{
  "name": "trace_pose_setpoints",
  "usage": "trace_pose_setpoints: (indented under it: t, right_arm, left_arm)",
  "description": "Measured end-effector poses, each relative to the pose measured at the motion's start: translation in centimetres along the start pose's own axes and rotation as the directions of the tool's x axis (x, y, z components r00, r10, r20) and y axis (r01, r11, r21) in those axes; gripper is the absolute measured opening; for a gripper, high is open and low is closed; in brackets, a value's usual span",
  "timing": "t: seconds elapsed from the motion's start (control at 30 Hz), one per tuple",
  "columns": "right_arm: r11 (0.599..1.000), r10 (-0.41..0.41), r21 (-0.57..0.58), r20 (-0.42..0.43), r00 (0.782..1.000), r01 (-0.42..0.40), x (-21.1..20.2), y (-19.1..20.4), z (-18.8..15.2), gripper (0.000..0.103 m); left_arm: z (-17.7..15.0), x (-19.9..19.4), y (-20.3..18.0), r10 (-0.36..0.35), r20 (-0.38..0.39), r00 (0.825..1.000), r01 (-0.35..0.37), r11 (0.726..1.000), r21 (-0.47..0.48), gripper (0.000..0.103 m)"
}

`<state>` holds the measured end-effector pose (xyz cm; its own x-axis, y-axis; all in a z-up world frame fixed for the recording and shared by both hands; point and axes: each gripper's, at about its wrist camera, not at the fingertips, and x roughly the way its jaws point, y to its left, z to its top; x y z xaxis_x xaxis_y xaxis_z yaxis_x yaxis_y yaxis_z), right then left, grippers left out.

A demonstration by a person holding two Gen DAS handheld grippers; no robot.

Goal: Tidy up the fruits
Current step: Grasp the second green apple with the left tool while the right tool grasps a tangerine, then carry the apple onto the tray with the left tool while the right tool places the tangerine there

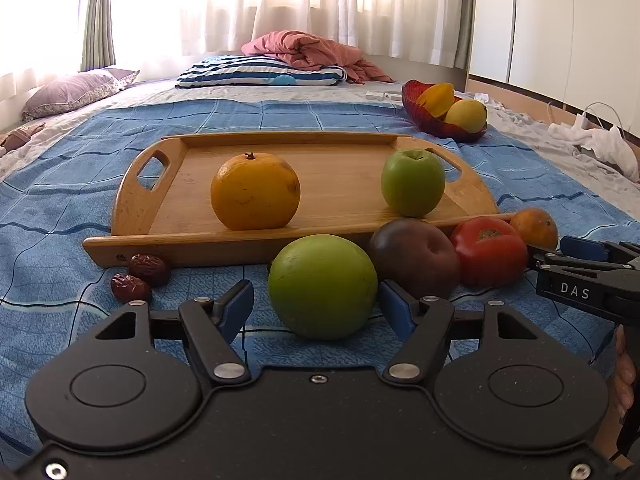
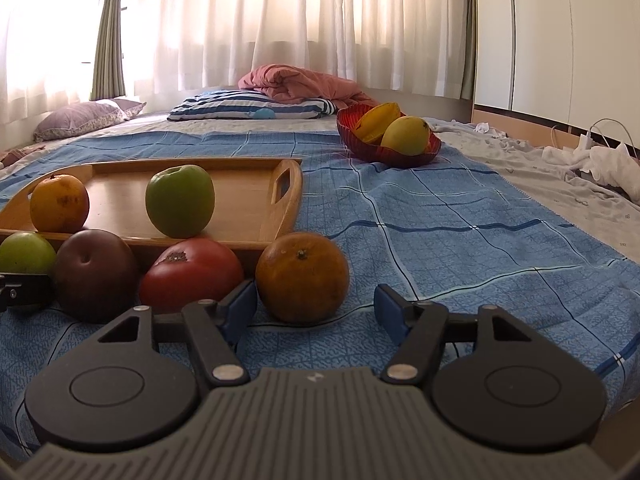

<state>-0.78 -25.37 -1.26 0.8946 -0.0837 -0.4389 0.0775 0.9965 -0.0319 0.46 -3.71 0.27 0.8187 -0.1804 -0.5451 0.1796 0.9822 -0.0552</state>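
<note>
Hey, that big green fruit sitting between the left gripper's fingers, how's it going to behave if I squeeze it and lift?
The green fruit looks round and smooth, so it may slip between the pads unless gripped across its widest part. It sits loose on soft bedding, so a nudge would probably roll it toward the dark fruit beside it. It looks firm and fairly heavy for its size.
</note>
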Motion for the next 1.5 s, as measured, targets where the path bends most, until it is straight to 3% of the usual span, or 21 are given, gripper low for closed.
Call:
trace_pose_setpoints:
  t: [0.2,0.33,0.4,0.57,0.9,1.13,1.2,1.37,1.5]
  right_arm:
    - [1.0,0.021,0.001,-0.005,1.0,-0.021,0.0,-0.1,0.0,0.062]
    - [1.0,0.025,-0.015,-0.002,1.0,-0.025,0.0,0.2,0.0,0.059]
    - [0.999,0.033,-0.011,-0.005,0.999,-0.033,0.1,0.2,0.1,0.055]
    - [0.999,0.033,0.001,-0.01,0.999,-0.033,-0.1,0.2,0.3,0.053]
    - [0.999,0.041,-0.015,0.024,0.999,-0.04,-1.5,0.6,1.4,0.05]
    - [1.0,0.029,0.008,0.01,1.0,-0.029,-1.2,0.7,1.7,0.056]
    - [0.999,0.033,0.03,0.004,0.999,-0.033,-1.0,0.4,1.8,0.065]
    - [0.997,0.055,0.056,-0.026,0.998,-0.053,0.3,-0.4,2.2,0.066]
    - [0.984,0.114,0.144,-0.061,0.992,-0.105,1.6,-1.9,2.9,0.067]
  left_arm:
    - [0.0,-0.1,0.3,-0.033,0.002,0.999,0.033,0.999,-0.016,0.059]
    - [-0.1,-0.1,0.5,-0.04,0.008,0.999,0.04,0.999,-0.026,0.061]
    - [-0.1,-0.2,0.7,-0.049,0.01,0.999,0.05,0.998,-0.044,0.056]
    - [-0.1,-0.9,0.9,-0.044,0.022,0.999,0.046,0.997,-0.068,0.056]
    - [0.3,-2.7,1.6,0.014,0.065,0.998,-0.012,1.0,-0.02,0.055]
    - [0.2,-2.7,2.7,0.034,0.047,0.998,-0.032,0.999,-0.04,0.056]
    - [0.0,-2.6,3.0,0.036,0.039,0.999,-0.034,0.998,-0.051,0.056]
    - [0.0,-2.6,3.2,0.038,0.041,0.998,-0.035,0.998,-0.059,0.056]
    - [0.4,-2.6,3.2,0.043,0.052,0.998,-0.04,0.998,-0.058,0.056]
